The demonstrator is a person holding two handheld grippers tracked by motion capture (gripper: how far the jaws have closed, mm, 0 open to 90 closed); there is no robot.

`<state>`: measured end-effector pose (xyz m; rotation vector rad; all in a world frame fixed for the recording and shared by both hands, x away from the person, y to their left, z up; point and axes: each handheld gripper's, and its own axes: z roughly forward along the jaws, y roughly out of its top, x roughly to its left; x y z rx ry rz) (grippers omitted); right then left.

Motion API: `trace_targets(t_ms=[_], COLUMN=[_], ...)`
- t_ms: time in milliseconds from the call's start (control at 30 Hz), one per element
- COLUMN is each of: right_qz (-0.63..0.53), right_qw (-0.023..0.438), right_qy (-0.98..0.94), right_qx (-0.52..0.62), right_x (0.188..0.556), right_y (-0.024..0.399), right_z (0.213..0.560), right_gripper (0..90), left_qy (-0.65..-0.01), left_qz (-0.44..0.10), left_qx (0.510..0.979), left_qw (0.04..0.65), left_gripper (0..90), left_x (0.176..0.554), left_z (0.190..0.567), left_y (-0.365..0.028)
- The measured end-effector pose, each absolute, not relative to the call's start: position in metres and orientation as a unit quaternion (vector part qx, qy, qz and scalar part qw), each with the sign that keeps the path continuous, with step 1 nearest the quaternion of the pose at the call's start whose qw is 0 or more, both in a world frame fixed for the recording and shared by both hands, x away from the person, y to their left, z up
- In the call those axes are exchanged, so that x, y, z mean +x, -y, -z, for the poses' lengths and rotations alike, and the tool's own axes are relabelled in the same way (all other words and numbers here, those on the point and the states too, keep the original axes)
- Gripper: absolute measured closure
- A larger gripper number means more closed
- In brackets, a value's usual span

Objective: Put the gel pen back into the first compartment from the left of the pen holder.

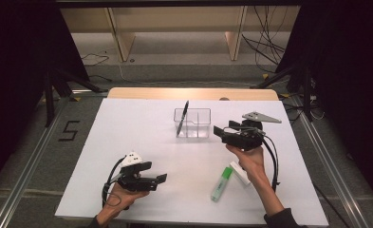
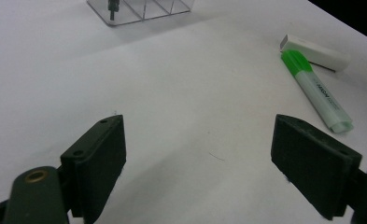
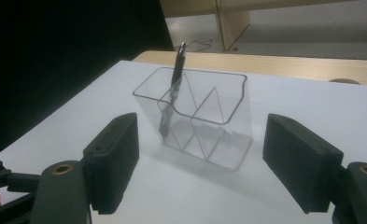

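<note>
Our right gripper, jaws wide and empty, faces the clear holder at centre frame, where the pen leans in its left compartment. Left gripper gapes empty, lower left. We judge the pen light, stiff and slick; we would pinch its upper shaft.
</note>
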<state>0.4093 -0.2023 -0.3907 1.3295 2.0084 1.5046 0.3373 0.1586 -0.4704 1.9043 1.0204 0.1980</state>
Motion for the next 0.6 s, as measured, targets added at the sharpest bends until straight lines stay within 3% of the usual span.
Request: trace_targets(t_ms=[600], right_qz=[-0.516], right_qw=[0.162], right_qy=[-0.702], right_qx=[0.463], right_x=[0.359], right_y=[0.239], right_z=[0.413], right_gripper=[27.0], left_qy=[-0.419], left_qz=[-0.079], left_qx=[0.780], left_qw=[0.458], left_gripper=[17.2], left_x=[0.332], left_z=[0.464], left_y=[-0.145])
